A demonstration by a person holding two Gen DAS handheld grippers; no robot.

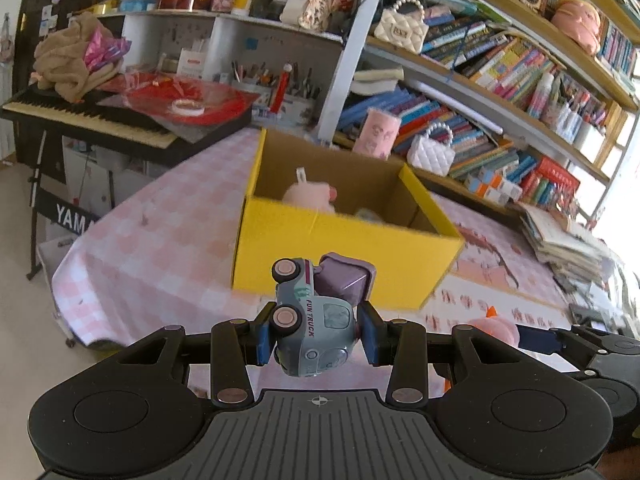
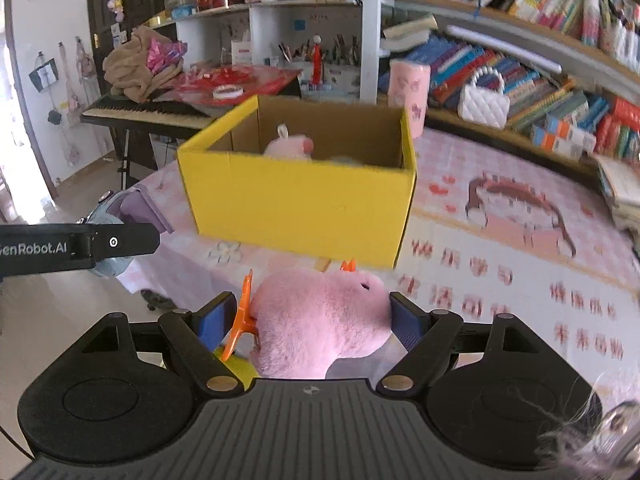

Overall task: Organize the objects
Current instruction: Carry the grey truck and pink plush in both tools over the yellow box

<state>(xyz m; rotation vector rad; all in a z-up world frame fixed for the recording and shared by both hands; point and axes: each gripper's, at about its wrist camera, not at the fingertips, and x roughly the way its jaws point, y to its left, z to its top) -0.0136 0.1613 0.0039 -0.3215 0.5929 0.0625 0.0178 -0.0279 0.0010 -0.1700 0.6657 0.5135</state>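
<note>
Short of the yellow box (image 1: 344, 256) on the bench (image 1: 160, 240), our left gripper (image 1: 318, 332) clamped the toy truck (image 1: 316, 320), our right gripper (image 2: 308, 320) the pink plush (image 2: 320, 320). One plush toy (image 2: 288, 146) already lay inside; both drops remained.

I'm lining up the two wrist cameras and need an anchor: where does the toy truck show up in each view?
Left wrist: the toy truck sits low at centre, tipped on its side and clamped in the left gripper, in front of the yellow box.
Right wrist: the truck shows only partly at the left edge, behind the left gripper's black finger.
Shared landmark: the yellow box, with a pink plush inside, stands beyond the truck in both views.
</note>
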